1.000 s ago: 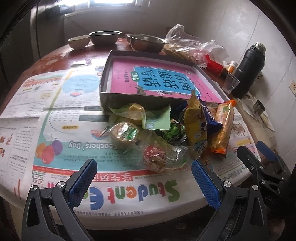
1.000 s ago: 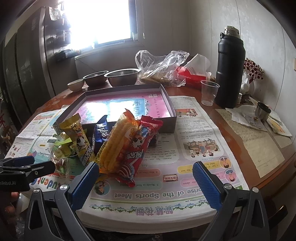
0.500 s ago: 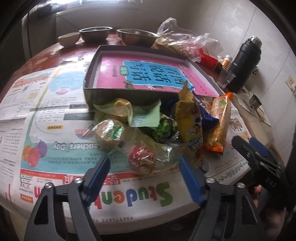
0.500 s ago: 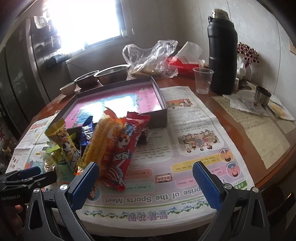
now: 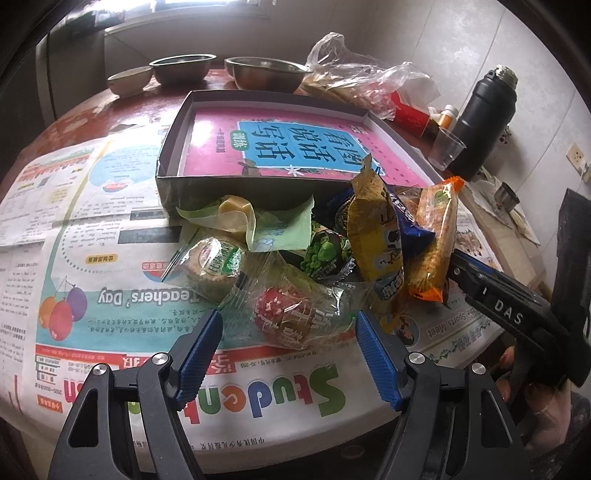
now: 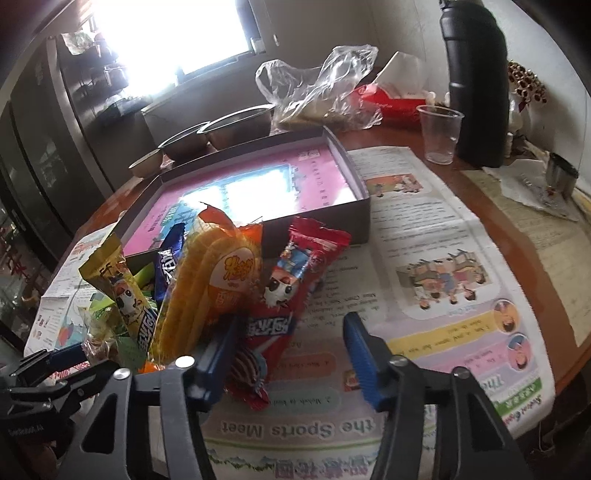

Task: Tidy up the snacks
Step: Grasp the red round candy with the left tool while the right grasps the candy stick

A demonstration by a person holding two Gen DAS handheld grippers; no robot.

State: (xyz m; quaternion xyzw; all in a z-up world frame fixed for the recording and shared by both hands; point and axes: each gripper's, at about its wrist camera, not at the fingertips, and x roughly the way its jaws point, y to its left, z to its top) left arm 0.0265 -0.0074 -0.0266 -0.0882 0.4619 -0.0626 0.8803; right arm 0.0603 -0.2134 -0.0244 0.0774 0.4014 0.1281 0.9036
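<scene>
both grippers' jaws spread over snacks point(image 5: 295, 258) on newspaper point(image 5: 92, 221) covering a round wooden table point(image 6: 498, 192)

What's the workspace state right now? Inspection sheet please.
Surface: round wooden table, newspapers spread over it.
Job's things: snack pile in front of the open box; box holds only a pink book, no snacks.
Clutter: three bowls, plastic bag, black flask, clear cup, small metal cup.
Grippers: left hand-held gripper open around the red round-cake packet; right hand-held gripper open at the red snack bag.
Cables: nothing seen.
Surroundings: bright window, tiled wall, wall socket.
</scene>
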